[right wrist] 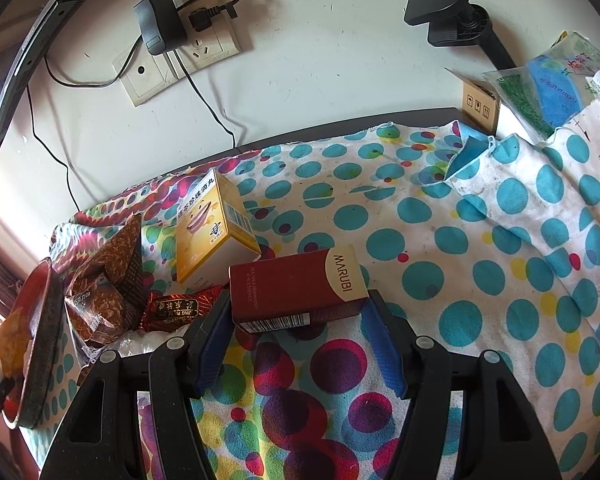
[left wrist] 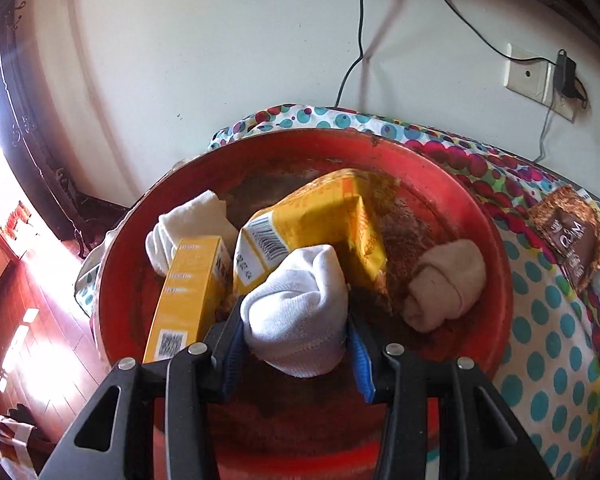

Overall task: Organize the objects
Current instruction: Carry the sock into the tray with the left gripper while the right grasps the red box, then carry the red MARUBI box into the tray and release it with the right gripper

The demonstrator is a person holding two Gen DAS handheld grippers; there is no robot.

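Left gripper (left wrist: 296, 344): its fingers (left wrist: 230, 344) are clenched on a rolled white sock (left wrist: 296, 312), held above the red basin (left wrist: 460, 200).
Red basin: sits on the spotted cloth (left wrist: 552, 344); it holds a yellow bag (left wrist: 320, 220), a yellow box (left wrist: 188, 292), a second white sock roll (left wrist: 188, 224) and a beige sock roll (left wrist: 444, 284).
Right gripper (right wrist: 298, 308): the fingers (right wrist: 380, 344) flank a red MARUBI box (right wrist: 292, 284) lying on the cloth; whether the pads press it I cannot tell.
Counter beside it: a yellow carton (right wrist: 212, 232) stands just behind the red box, with a red candy wrapper (right wrist: 180, 306) and brown snack packs (right wrist: 108, 280) to the left.
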